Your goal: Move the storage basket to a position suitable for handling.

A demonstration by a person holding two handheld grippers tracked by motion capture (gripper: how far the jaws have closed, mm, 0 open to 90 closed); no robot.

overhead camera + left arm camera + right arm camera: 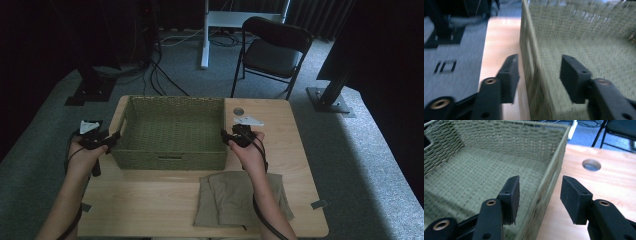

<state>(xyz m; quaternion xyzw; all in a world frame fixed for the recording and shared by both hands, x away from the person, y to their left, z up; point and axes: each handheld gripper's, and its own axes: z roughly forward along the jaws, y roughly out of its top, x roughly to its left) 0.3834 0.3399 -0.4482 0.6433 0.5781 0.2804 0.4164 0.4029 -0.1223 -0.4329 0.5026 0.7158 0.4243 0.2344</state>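
A green woven basket stands on the far half of the wooden table, and nothing lies in it. My left gripper is at the basket's left wall and my right gripper is at its right wall. In the left gripper view the basket wall runs between the spread jaws of the left gripper, with gaps on both sides. In the right gripper view the basket rim passes between the jaws of the right gripper, and the pads stand off it. A folded khaki cloth lies near the front edge.
A round hole is cut in the tabletop right of the basket. A black folding chair and a white stand leg are on the carpet behind the table. Cables trail across the floor at the back left.
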